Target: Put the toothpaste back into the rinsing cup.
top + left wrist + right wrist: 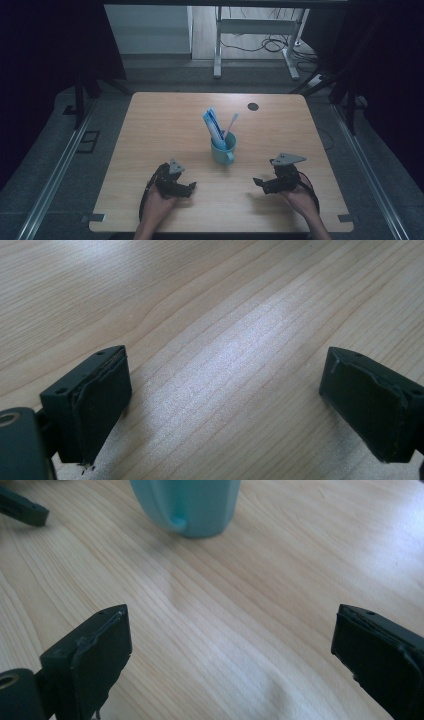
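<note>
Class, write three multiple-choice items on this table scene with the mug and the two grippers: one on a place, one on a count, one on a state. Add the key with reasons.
1. Where does the mug stand on the table?
A. near the middle, beyond both grippers
B. at the far left corner
C. between the jaws of the left gripper

2. How many things stand in the mug?
A. none
B. two
C. five

3. How are the left gripper and the right gripper set?
A. both shut
B. one shut on the mug
C. both open, holding nothing

Key: 1 A, the high view shows it mid-table ahead of the hands. 2 B, a blue tube and a white toothbrush rise from it. 3 C, each gripper view shows jaws wide apart over bare wood.
</note>
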A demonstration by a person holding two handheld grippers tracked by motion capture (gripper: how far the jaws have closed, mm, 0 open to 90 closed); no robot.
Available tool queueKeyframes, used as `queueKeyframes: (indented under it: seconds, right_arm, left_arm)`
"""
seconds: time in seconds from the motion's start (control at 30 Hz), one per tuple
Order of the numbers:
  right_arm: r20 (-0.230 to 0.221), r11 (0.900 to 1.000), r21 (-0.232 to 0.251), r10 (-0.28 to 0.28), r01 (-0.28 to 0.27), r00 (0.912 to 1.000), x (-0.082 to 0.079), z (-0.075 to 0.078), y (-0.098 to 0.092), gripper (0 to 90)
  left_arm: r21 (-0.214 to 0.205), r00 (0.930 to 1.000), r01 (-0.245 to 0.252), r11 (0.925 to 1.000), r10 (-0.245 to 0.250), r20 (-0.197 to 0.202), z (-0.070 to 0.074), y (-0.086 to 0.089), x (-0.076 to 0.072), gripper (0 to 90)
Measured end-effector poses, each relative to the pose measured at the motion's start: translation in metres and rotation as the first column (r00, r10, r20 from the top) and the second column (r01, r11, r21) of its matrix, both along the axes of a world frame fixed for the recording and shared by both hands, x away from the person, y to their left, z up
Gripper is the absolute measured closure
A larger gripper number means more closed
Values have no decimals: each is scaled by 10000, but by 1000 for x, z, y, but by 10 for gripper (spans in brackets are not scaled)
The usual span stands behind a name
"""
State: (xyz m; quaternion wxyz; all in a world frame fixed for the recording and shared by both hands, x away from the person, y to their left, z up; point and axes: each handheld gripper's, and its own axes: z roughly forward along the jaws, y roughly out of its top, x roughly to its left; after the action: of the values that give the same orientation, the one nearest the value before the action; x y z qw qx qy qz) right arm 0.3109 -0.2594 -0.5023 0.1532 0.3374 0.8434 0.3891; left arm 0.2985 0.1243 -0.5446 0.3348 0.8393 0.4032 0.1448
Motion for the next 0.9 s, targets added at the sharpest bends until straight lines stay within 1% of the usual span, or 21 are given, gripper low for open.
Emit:
queueKeyframes:
  seconds: [0.07,0.3,0.5,0.7,0.83,0.87,0.9]
  right_arm:
    - [-3,9999,-102,-72,72,10000,-1,-2,-3,27]
    - [-12,9997,-76,-211,211,9998,-6,-11,-11,27]
    - [-131,9997,-54,-251,251,9996,-11,-22,-15,27]
    - [-296,9993,-94,-353,350,9989,-10,-33,-20,27]
    - [-434,9992,-170,-379,372,9983,-10,-39,-21,29]
    - [-541,9990,-294,-361,346,9979,-9,-40,-21,35]
    - [-536,9986,-399,-380,359,9978,-9,-40,-21,36]
  left_arm:
    - [3,10000,-8,10000,8,5,0,0,0,65]
    - [1,10000,-7,10000,7,3,0,0,0,65]
    - [17,10000,7,10000,-7,17,0,0,0,65]
    - [15,10000,6,10000,-6,16,0,0,0,65]
    - [12,10000,7,10000,-7,16,0,0,0,65]
    - [14,10000,4,10000,-4,15,0,0,0,65]
    - [14,10000,8,10000,-8,16,0,0,0,65]
